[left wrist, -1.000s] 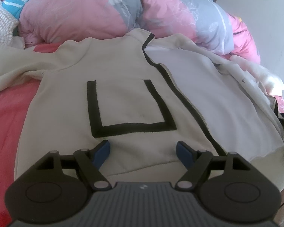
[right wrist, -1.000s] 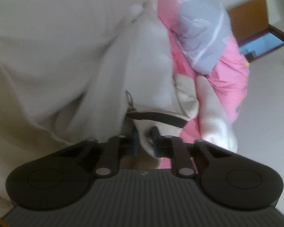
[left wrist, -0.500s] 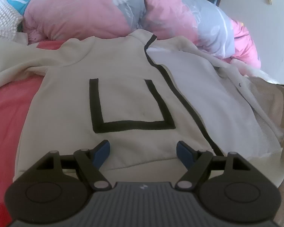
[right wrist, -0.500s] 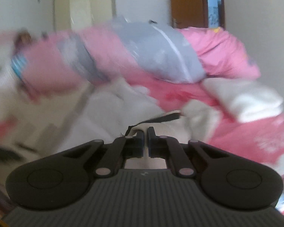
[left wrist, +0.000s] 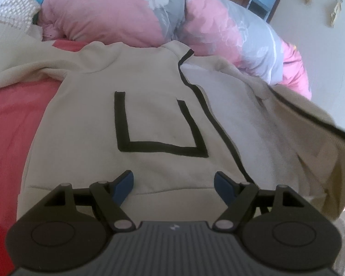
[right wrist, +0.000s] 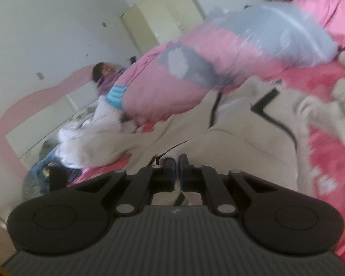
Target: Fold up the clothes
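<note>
A beige zip jacket (left wrist: 154,87) with black trim lies spread on the red bed, a black U-shaped pocket outline (left wrist: 161,147) on its left front. My left gripper (left wrist: 173,181) hovers open just above the hem, nothing between its blue pads. The jacket's right front panel (left wrist: 310,138) is raised off the bed at the right edge of the left wrist view. My right gripper (right wrist: 177,165) is shut on that panel's black-trimmed edge, and the beige jacket (right wrist: 241,142) hangs away from it. The right wrist view is tilted and blurred.
A pink and grey quilt (left wrist: 126,11) is heaped along the far side of the bed. White knitted cloth (left wrist: 11,11) lies at the far left. Bare red sheet (left wrist: 11,119) shows to the left. A person (right wrist: 105,76) sits beyond the quilt, near a cream cupboard (right wrist: 163,20).
My right gripper closed fully, rose and rolled, and the jacket's right front panel came up off the bed with it. My left gripper stayed open over the hem.
</note>
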`<state>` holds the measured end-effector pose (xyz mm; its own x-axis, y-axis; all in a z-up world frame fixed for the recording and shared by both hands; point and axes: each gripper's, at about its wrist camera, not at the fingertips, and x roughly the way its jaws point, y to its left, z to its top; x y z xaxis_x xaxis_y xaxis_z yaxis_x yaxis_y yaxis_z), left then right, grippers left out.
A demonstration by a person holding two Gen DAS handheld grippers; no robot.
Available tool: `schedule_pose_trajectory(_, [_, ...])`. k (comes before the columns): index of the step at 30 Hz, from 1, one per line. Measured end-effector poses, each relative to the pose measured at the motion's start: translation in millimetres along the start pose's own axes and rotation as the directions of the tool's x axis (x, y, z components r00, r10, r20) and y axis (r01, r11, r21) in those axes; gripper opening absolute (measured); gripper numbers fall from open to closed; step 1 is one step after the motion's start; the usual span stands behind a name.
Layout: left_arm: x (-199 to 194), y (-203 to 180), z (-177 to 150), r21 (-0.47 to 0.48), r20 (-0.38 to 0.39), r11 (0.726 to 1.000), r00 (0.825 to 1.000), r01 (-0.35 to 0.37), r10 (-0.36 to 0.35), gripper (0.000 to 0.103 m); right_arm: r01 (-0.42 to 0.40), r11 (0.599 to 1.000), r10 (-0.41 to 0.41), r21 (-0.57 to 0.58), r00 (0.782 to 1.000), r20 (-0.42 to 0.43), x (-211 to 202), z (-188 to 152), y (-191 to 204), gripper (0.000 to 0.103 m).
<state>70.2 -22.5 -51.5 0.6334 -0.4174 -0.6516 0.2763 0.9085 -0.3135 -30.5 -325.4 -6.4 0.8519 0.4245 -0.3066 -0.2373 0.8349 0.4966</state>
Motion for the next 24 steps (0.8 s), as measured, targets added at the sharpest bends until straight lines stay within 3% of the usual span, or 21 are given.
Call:
schedule_pose_trajectory(3, [-6, 2, -2, -0.019, 0.011, 0.999, 1.000, 0.027, -0.027, 0.077, -0.056, 0.998, 0.057, 0.022, 0.998, -0.037, 7, -12, 8, 0.002])
schedule_pose_trajectory(8, [-15, 6, -5, -0.053, 0.030, 0.995, 0.996, 0.088, -0.086, 0.077, -0.078, 0.997, 0.080, 0.023, 0.992, -0.102, 17, -29, 19, 0.002])
schedule_pose_trajectory(16, [-24, 11, -12, -0.122, 0.034, 0.976, 0.984, 0.179, -0.176, 0.077, -0.004, 1.000, 0.004, -0.003, 0.978, -0.206, 30, -53, 22, 0.002])
schedule_pose_trajectory(19, [-25, 9, -14, -0.133, 0.027, 0.970, 0.979, 0.204, -0.202, 0.077, -0.018, 0.999, 0.025, 0.032, 0.979, -0.202, 27, -56, 20, 0.002])
schedule_pose_trajectory(22, [-25, 1, -16, -0.105, 0.018, 0.974, 0.979, 0.202, -0.201, 0.077, -0.031, 0.996, 0.046, 0.082, 0.981, -0.187, 25, -57, 13, 0.002])
schedule_pose_trajectory(24, [-24, -6, -18, -0.079, 0.009, 0.976, 0.979, 0.204, -0.204, 0.077, -0.013, 0.997, 0.032, 0.082, 0.974, -0.225, 30, -62, 11, 0.003])
